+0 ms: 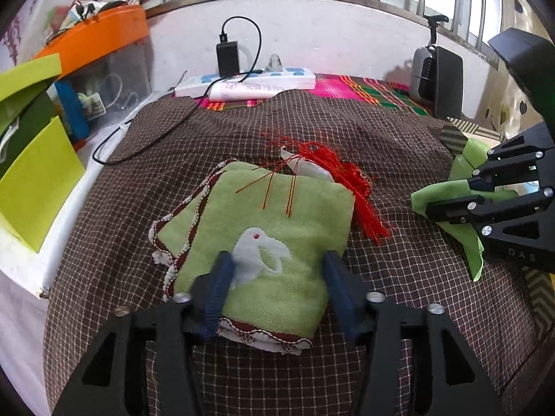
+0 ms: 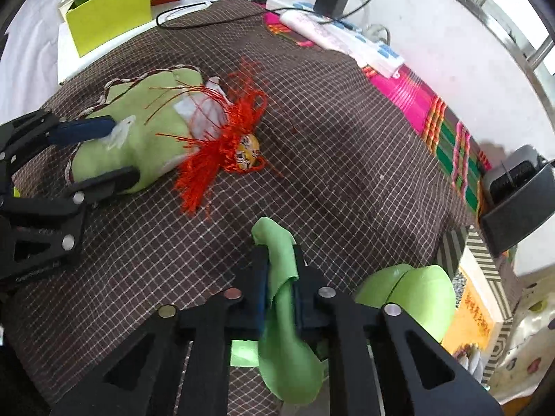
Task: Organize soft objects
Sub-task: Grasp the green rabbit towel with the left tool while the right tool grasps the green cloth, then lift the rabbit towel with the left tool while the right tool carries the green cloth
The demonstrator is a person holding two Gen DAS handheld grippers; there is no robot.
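A folded green towel with a white rabbit (image 1: 270, 239) lies on the brown checked cloth (image 1: 399, 131), with a lace-edged cloth (image 1: 180, 228) under it. My left gripper (image 1: 277, 277) is open, its blue fingers astride the towel's near end; it shows at the left of the right wrist view (image 2: 114, 150). A red tassel (image 1: 350, 187) lies across the towel's far corner, its yellow charm visible (image 2: 248, 152). My right gripper (image 2: 281, 274) is shut on a plain green cloth (image 2: 282, 312), held at the right (image 1: 447, 196).
A lime-green box (image 1: 38, 176) and an orange-lidded bin (image 1: 104, 34) stand left. A power strip with a charger (image 1: 242, 79) lies at the back. A grey device (image 1: 437, 79) stands back right. A green rounded object (image 2: 412, 294) and a book (image 2: 471, 319) sit right.
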